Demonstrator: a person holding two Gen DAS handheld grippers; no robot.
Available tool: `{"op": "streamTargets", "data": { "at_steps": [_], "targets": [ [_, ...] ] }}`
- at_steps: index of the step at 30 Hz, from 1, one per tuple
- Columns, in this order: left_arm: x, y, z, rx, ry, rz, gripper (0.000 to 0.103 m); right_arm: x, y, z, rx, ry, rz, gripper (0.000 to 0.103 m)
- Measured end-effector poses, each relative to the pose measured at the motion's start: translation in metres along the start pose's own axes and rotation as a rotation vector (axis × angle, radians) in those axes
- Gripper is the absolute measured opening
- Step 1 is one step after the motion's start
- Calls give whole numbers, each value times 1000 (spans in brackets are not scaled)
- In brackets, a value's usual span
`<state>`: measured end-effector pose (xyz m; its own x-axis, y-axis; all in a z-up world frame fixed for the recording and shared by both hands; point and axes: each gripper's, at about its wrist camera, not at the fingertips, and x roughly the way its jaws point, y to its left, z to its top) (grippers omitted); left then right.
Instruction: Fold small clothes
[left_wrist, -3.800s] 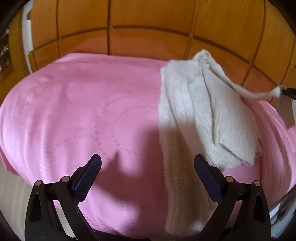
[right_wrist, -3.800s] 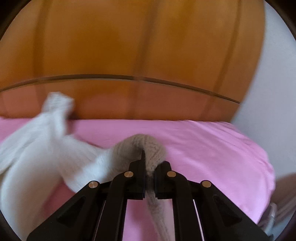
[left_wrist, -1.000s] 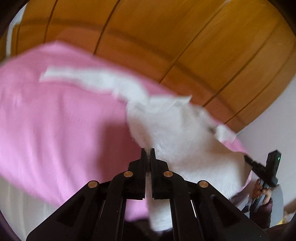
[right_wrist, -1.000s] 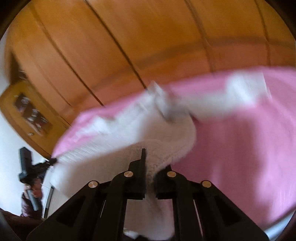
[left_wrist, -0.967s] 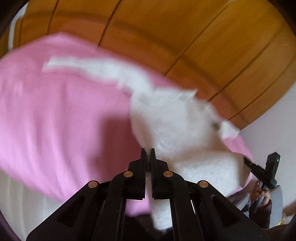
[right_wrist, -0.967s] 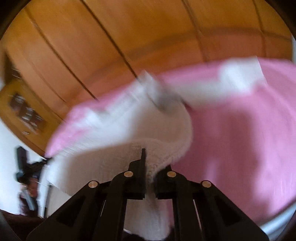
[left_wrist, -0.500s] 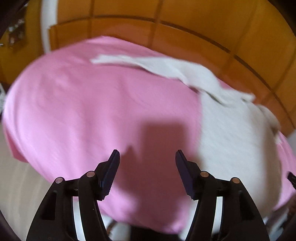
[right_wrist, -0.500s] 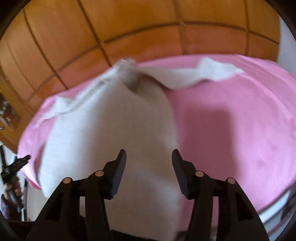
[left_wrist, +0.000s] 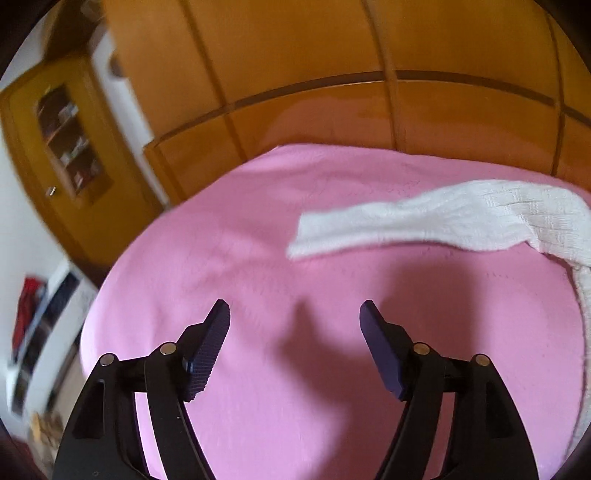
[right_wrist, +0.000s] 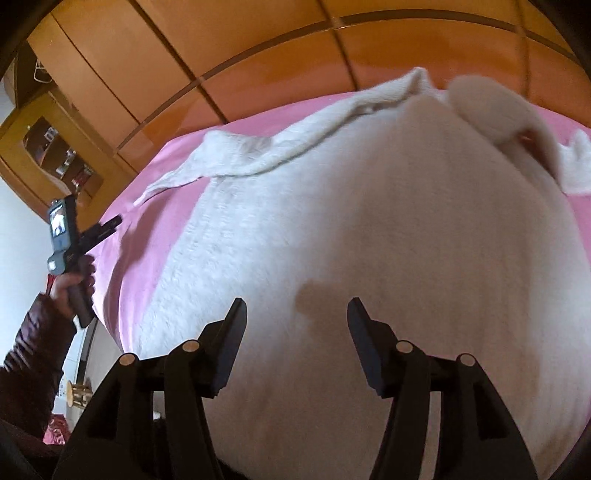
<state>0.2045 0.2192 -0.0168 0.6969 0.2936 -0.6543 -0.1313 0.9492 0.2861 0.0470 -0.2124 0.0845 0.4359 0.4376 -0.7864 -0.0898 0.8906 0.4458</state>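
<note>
A white knit sweater (right_wrist: 369, 240) lies spread flat on the pink bedspread (right_wrist: 147, 229), filling most of the right wrist view. Its sleeve (right_wrist: 258, 155) stretches to the left and its neck end (right_wrist: 491, 107) bunches near the headboard. My right gripper (right_wrist: 296, 302) hovers open over the sweater's body with nothing between its fingers. In the left wrist view my left gripper (left_wrist: 293, 306) hangs over bare pink bedspread (left_wrist: 221, 240), its jaws opening and empty. The outstretched sleeve (left_wrist: 443, 218) lies beyond it to the right. A hand (right_wrist: 70, 284) holds the left gripper (right_wrist: 110, 225) at the bed's left edge.
A wooden headboard (left_wrist: 332, 122) runs along the far side of the bed. A wooden cabinet with a glass door (left_wrist: 62, 140) stands at the left. Below it, beside the bed's left edge, is a white shelf unit (left_wrist: 40, 332) with clothes.
Both grippers let go of the sweater and opened. The sweater now lies flat on the bed. My left gripper swung left over bare bedspread, and the right sank closer over the sweater's body.
</note>
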Motion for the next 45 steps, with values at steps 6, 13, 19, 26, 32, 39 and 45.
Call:
{"op": "streamTargets", "data": {
  "at_steps": [6,13,19,26,32,39,45],
  "targets": [
    [51,-29,19,165,-3,13,72,36,6,38,21,2,16,57],
    [88,-39,38,228,69,-36,6,63,6,78,-4,7,14,52],
    [37,16,50,-4,29,-129,4,109,27,91,-156,64,-30,46],
    [-63,101,49,-246,51,-288,4,165,51,140,-246,42,-48,44],
    [-91,122,57,-419,165,-448,4,200,73,215,-206,-75,-91,45],
    [6,137,66,-612,335,-347,4,162,69,212,-173,-161,-75,65],
    [63,151,49,-779,363,-319,42,136,65,147,-229,-70,-56,68]
  ]
}}
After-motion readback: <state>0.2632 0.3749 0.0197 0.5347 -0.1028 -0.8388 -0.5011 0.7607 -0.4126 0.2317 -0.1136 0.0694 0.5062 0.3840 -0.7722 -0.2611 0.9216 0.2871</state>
